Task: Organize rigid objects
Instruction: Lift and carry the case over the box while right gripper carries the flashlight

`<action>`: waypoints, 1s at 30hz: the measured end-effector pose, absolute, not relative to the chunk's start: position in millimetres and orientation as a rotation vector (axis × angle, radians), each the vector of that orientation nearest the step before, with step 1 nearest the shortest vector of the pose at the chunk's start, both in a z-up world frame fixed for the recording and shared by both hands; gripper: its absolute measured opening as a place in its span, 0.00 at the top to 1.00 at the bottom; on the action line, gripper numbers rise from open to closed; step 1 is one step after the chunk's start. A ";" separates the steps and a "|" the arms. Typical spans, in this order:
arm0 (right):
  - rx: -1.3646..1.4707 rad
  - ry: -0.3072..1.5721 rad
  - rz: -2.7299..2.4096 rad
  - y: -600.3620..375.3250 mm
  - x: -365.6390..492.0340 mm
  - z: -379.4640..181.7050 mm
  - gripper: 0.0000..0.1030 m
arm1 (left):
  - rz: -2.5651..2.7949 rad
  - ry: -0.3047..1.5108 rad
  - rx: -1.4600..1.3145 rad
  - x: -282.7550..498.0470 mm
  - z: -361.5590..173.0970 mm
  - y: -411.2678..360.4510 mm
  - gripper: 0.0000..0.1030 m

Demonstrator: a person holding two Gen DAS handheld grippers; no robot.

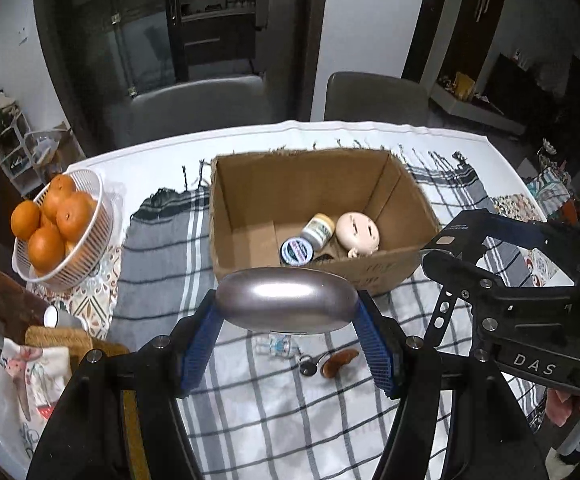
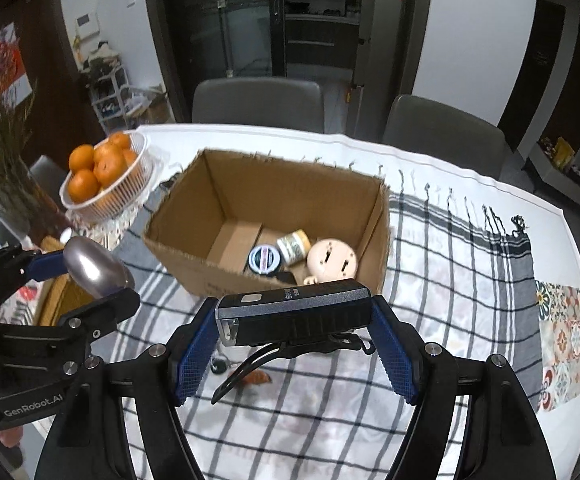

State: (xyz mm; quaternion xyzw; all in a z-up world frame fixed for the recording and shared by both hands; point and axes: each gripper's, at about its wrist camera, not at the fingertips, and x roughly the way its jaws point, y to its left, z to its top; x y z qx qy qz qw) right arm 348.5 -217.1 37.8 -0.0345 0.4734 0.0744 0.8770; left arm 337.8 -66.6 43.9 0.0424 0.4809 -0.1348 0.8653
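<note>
Left tool (image 1: pixel 288 320) clamps pod (image 1: pixel 286 300) end-to-end, lower centre: smooth, slippery, rigid. Right tool (image 2: pixel 294 330) clamps lamp (image 2: pixel 294 312) by ends: stiff, ribbed, strap dangling. Box (image 1: pixel 250 184) frame centre, near.

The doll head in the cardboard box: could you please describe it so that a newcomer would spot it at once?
Find the open cardboard box in the middle of the checked cloth. On its floor, in the near corner farthest from the basket of oranges, lies the doll head. It is pale, round and bald, unlike the small lidded jar and the round tin beside it.
</note>
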 end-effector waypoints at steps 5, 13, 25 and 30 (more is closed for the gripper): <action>-0.058 0.966 0.147 -220.1 356.8 48.1 0.28 | -0.285 0.995 0.095 348.9 50.1 -68.7 0.37; -0.049 0.958 0.143 -219.6 375.9 51.6 0.28 | -0.286 0.987 0.086 373.7 53.6 -67.2 0.37; -0.043 1.003 0.135 -218.6 422.3 36.3 0.28 | -0.279 1.030 0.073 418.3 34.4 -65.0 0.37; -0.034 1.026 0.131 -220.0 441.5 25.9 0.28 | -0.268 1.051 0.078 434.4 24.1 -64.9 0.37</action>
